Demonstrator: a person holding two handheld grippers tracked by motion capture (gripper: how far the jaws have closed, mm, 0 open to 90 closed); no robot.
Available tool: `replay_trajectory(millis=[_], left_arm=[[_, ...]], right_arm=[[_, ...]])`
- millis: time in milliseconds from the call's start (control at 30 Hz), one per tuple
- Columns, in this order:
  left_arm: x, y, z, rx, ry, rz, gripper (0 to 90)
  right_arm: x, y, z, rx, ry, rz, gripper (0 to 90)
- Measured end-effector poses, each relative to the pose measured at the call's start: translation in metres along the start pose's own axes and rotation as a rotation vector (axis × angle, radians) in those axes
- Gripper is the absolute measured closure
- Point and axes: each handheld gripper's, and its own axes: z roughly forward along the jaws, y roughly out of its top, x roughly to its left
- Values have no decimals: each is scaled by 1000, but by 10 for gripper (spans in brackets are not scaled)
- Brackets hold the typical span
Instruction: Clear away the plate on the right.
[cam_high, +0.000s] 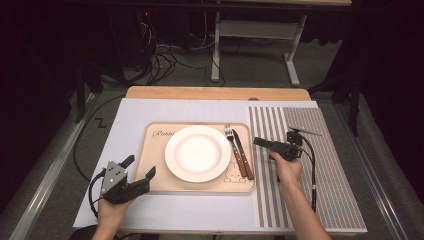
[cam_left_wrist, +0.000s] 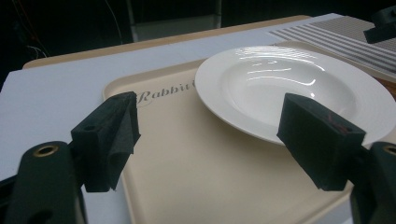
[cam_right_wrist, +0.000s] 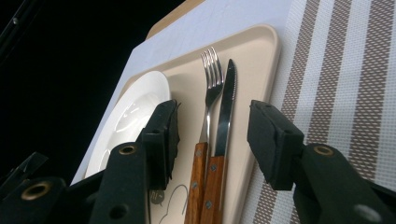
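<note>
Right gripper (cam_right_wrist: 212, 140) lined up over the fork (cam_right_wrist: 208, 102) and knife (cam_right_wrist: 224, 116)

Its jaws stand half open, holding nothing; the cutlery lies side by side on the tray (cam_high: 150, 185), at three o'clock from the plate (cam_high: 198, 153). The left gripper (cam_high: 140, 167), wide open and empty, hovers at the tray's eight o'clock corner.

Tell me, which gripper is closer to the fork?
The right gripper. It hovers just beside the fork and knife, jaws open and aimed at them. The left gripper sits at the tray's opposite edge, with the plate in between.
</note>
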Motion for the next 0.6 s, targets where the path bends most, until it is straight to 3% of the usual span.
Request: replay_trajectory(millis=[600], left_arm=[[0,0,0,-6,-5,-4,210]], right_arm=[[-15,-5,-18,-30,-5,23,544]])
